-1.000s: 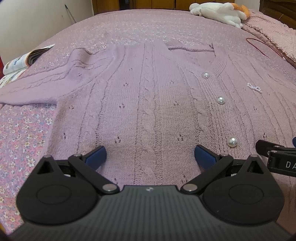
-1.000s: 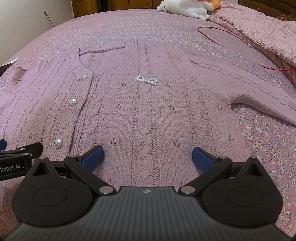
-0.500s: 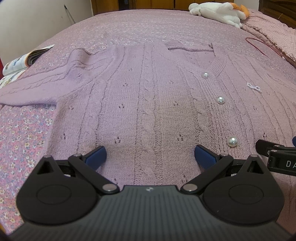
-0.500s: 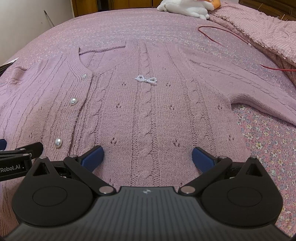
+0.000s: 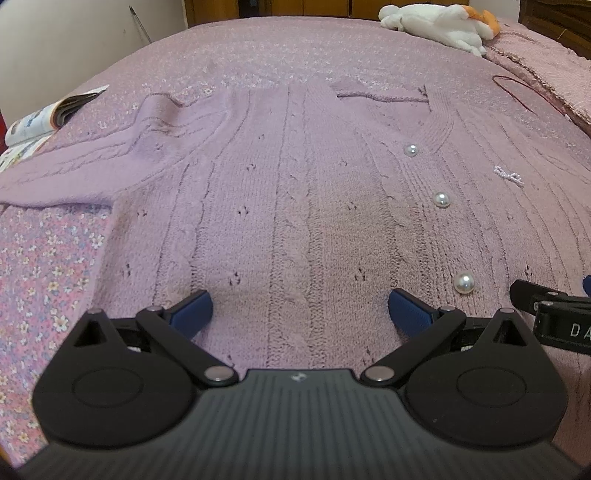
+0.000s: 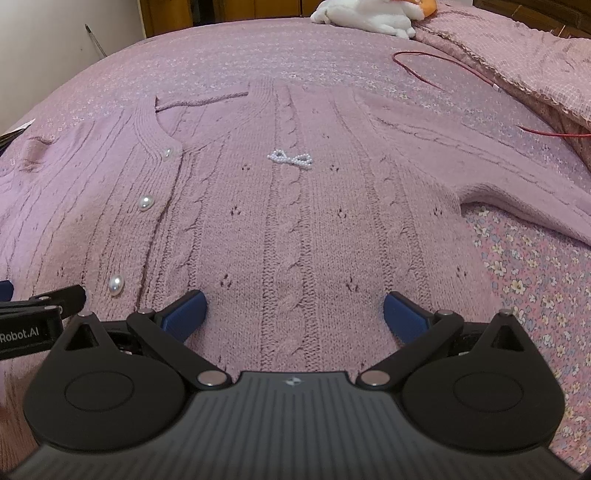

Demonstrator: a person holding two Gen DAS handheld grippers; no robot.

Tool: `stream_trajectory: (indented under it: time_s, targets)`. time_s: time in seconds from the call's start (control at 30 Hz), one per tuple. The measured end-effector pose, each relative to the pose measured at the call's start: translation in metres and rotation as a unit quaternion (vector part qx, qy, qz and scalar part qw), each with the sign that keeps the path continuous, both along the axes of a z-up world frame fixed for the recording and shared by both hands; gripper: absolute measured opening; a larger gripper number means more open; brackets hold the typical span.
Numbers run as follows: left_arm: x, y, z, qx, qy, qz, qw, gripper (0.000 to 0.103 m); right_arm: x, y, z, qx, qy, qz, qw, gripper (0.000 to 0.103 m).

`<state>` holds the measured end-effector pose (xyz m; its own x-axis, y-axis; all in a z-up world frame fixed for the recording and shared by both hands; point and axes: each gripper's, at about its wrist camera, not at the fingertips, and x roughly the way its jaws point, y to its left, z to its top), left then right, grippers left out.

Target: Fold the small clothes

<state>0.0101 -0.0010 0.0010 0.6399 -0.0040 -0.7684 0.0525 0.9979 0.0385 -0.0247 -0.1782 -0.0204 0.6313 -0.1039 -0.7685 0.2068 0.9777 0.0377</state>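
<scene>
A lilac cable-knit cardigan (image 5: 295, 192) lies flat and face up on the bed, sleeves spread out to both sides; it also shows in the right wrist view (image 6: 288, 221). It has pearl buttons (image 5: 441, 199) down the front and a small pearl bow (image 6: 290, 159) on the chest. My left gripper (image 5: 301, 308) is open over the hem on the cardigan's left half. My right gripper (image 6: 293, 308) is open over the hem on the right half. Both are empty. Each gripper's side shows at the edge of the other's view.
The bed has a pink floral sheet (image 5: 40, 266) and a lilac spread. A magazine (image 5: 48, 118) lies at the left edge. A white and orange plush toy (image 5: 439, 22) sits at the head. A red cable (image 6: 443, 70) and a folded blanket (image 6: 524, 62) lie at the right.
</scene>
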Motion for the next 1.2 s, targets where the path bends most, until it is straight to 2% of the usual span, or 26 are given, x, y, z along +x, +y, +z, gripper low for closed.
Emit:
stream_trajectory:
  time_s: [0.37,0.57,0.7,0.83,1.03,1.2]
  targets:
    - [0.004,0.002,0.000,-0.001,0.008,-0.003,1.0000,0.103,-0.006,-0.002,-0.001,0.004,-0.010,0.007,1.000,0.103]
    - [0.007,0.004,0.002,-0.006,0.015,-0.006,0.9999,0.103,0.001,-0.011,0.007,0.025,0.022,0.031,0.999,0.103]
    - [0.007,0.014,0.009,-0.031,0.028,-0.004,0.9991,0.103,-0.002,-0.027,0.020,0.056,0.037,0.039,0.997,0.103]
    - [0.001,0.021,0.016,-0.044,0.027,0.002,0.9987,0.103,-0.016,-0.059,0.039,0.087,0.013,0.012,0.996,0.103]
    - [-0.007,0.025,0.033,-0.035,0.019,-0.003,0.9992,0.103,-0.042,-0.138,0.053,0.118,-0.017,-0.060,0.991,0.103]
    - [-0.009,0.029,0.042,-0.038,0.015,-0.001,0.9992,0.103,-0.068,-0.217,0.045,0.147,-0.034,-0.159,0.976,0.103]
